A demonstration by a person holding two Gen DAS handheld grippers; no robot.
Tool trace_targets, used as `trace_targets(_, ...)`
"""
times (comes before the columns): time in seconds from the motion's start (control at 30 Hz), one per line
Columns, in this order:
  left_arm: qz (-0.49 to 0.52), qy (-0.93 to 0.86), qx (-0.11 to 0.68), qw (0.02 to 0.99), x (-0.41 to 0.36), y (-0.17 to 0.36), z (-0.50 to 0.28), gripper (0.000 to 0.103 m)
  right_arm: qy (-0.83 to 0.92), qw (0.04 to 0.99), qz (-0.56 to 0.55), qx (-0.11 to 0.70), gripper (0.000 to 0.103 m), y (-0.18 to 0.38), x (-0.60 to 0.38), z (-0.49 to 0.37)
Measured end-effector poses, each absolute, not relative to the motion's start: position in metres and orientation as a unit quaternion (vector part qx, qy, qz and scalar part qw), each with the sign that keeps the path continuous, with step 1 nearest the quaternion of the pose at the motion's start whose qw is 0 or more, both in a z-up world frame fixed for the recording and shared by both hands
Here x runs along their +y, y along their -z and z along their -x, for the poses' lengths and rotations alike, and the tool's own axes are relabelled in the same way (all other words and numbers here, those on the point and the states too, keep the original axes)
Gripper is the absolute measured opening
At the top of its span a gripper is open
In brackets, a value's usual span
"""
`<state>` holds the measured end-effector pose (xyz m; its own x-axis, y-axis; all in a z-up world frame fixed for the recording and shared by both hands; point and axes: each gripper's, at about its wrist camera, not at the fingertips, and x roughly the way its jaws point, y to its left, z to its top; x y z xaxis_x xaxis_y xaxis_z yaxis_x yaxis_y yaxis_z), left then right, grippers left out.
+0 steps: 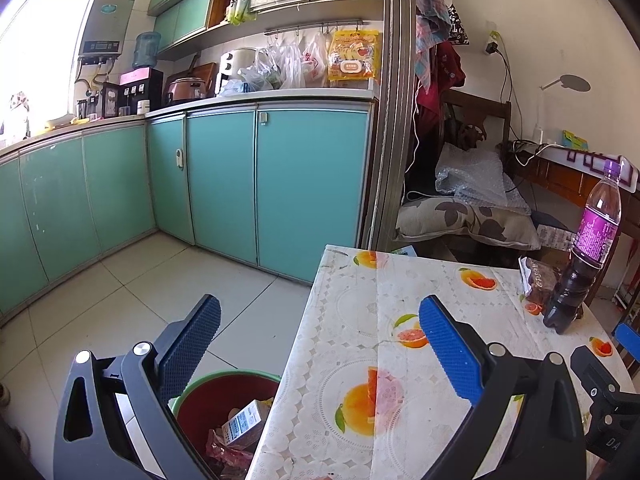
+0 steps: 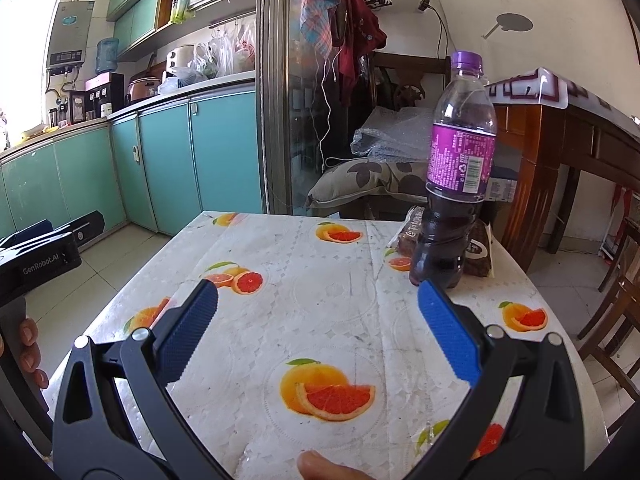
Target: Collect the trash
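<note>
Done: carton (image 1: 243, 424) and wrappers lie in the bin (image 1: 224, 384).
Left: bottle (image 2: 456, 184), snack packet (image 2: 478, 254) on counter (image 2: 320, 320).
Jaws: both released, empty.

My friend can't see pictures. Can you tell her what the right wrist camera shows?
The open right tool hovers over a table covered in an orange-fruit cloth, holding nothing. Ahead stands a purple-capped bottle of dark drink, upright, with a brown snack wrapper behind it. Teal kitchen cabinets line the left.
</note>
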<state>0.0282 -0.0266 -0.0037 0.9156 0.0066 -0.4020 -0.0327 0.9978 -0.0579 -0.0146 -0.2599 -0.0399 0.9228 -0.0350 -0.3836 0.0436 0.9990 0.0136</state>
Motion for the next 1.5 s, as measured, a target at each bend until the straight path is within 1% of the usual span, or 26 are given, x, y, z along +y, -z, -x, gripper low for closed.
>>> trace_targets(1.33,0.018,-0.009,0.215,0.976,-0.03,0.006,-0.029,0.096,0.018,0.978,-0.012,0.208,0.099,0.046,-0.26,0.012)
trace_targets(1.5,-0.007,0.019,0.224,0.974,-0.043,0.008,-0.027,0.096,0.016,0.976,-0.018,0.217,0.099,0.048,-0.264,0.009)
